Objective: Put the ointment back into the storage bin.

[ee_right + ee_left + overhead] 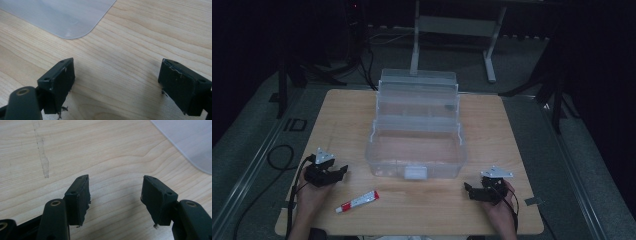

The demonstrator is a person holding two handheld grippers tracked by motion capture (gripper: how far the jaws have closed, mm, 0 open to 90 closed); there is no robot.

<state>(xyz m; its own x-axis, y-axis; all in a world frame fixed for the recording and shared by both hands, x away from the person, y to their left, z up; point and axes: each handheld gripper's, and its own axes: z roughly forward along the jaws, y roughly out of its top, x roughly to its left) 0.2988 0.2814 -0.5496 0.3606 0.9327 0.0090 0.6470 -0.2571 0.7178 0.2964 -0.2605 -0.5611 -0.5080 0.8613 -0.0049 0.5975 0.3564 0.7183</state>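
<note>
Left tongs and right tongs both gape wide, empty, over the grainy wooden table; a clear plastic box sits mid-table, a small tube near the front edge.

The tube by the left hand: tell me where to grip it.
Grip the tube across its white middle, coming from above with the left tool, whose jaws stand open. It lies flat and slanted on the table, red cap end nearer the person, so its long sides are free.

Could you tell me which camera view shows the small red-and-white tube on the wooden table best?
The high view: the small red-and-white tube lies whole on the wooden table, nearer the left gripper. The two gripper views give wood and a corner of the clear plastic box, no tube.
</note>
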